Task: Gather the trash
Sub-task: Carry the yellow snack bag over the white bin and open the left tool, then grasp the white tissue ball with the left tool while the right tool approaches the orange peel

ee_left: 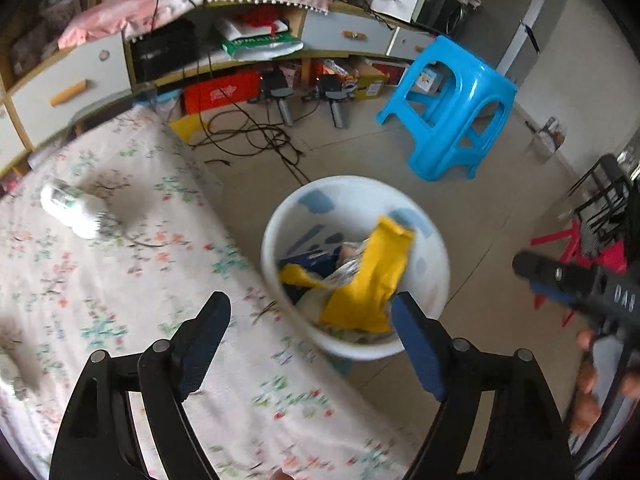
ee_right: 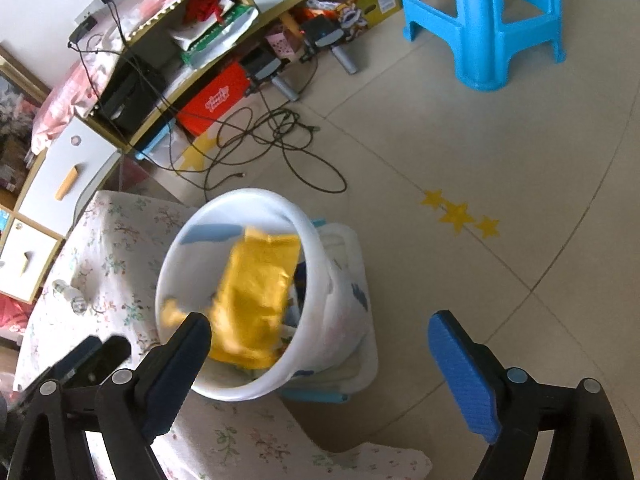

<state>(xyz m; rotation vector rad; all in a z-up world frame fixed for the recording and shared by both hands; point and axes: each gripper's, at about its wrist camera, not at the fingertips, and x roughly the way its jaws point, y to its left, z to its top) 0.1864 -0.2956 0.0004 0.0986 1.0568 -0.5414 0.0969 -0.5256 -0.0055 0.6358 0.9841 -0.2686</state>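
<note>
Trash bucket (ee_left: 434, 240) stands on the floor, hard against the edge of the flowered bedcover (ee_left: 120, 280). White plastic, round rim, already part full. Inside: yellow wrapper (ee_left: 372, 280), blurred in both views, lying over dark blue and clear scraps I cannot make out.

Left gripper (ee_left: 310, 332): jaws spread wide, nothing between them, poised over the bed edge and the bucket's near rim. Right gripper (ee_right: 320, 354): also spread wide and empty, one finger over the bucket's rim, the other over bare tile.

Remaining piece, by my judgement: small white bottle (ee_left: 74, 208) lying on its side on the bedcover, well apart from the bucket; the same bottle shows small at the far bed edge in the right view (ee_right: 72, 296).

Handling, judged: bottle looks light, hard-walled, rounded and probably slick, so likely to roll on soft fabric. Best taken across the middle of its body, fingers on either side of the long axis. Wrapper looks thin, crinkly, near weightless; a pinch on any free edge would do.
</note>
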